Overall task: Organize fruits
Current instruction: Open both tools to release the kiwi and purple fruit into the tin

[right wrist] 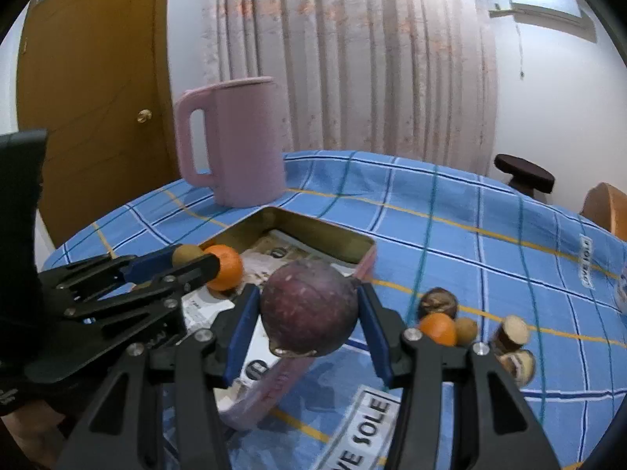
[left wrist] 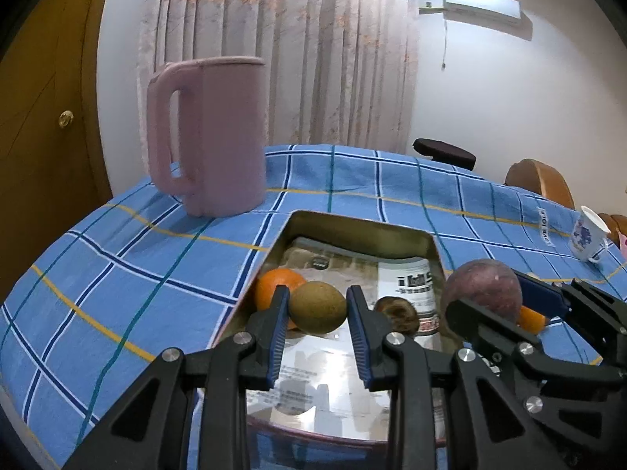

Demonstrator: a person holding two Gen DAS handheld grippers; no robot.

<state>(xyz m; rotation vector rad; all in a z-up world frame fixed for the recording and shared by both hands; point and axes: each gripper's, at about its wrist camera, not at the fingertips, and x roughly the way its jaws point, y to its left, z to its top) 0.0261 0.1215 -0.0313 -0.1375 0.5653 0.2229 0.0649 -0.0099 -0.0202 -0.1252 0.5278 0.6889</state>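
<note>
Black fingers with blue ribbed pads come first. Left gripper squeezes a small, round, brownish-green fruit over the metal tin. Right gripper clamps a big, smooth purple fruit at the tin's edge. I think both should sink low over the tin's shiny, paper-lined floor before letting go, because round fruit rolls. An orange sits inside. More fruit waits on the blue checked cloth, near a pink plastic jug.
</note>
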